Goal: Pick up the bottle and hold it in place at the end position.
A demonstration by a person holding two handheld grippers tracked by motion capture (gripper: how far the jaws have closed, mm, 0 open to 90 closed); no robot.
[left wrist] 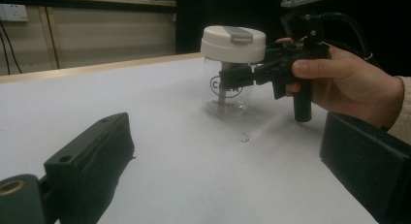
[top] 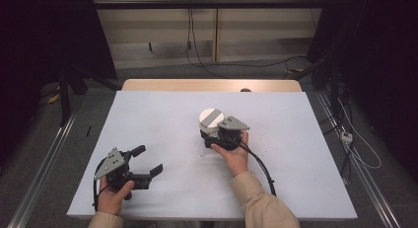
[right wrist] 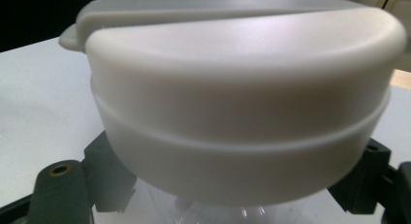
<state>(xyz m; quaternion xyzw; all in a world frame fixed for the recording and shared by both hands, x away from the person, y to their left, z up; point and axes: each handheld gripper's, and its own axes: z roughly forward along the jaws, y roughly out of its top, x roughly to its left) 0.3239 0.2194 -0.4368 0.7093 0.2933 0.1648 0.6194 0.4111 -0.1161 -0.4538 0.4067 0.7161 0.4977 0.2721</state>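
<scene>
**Jar Held Below the Lid: Notes on a Clean Grip**

White sheeting covers the table [top: 162,114], with a wooden edge at the far side and dark curtains and trailing cables behind. We inspect from the near edge outward.

Nearest us, the left gripper [top: 147,161] rests low at the near left of the table, its two black jaws spread wide with nothing between them. It lies well apart from the work.

Farther in, near the table's middle, stands the clear plastic jar with a broad off-white lid and grey flip tab [left wrist: 233,69], upright on the sheet. The right gripper [left wrist: 242,74] comes at it level from the side, jaws pinched on the clear body just under the lid's rim.

In our judgement the step in hand is securing the jar. To do it well, we would keep the jaws level and square to the wall, below the lid, so the smooth plastic cannot slip or tip. We would hold the base flat to the sheet until the grip is proven, and bring the idle left gripper over the lid only then.
</scene>
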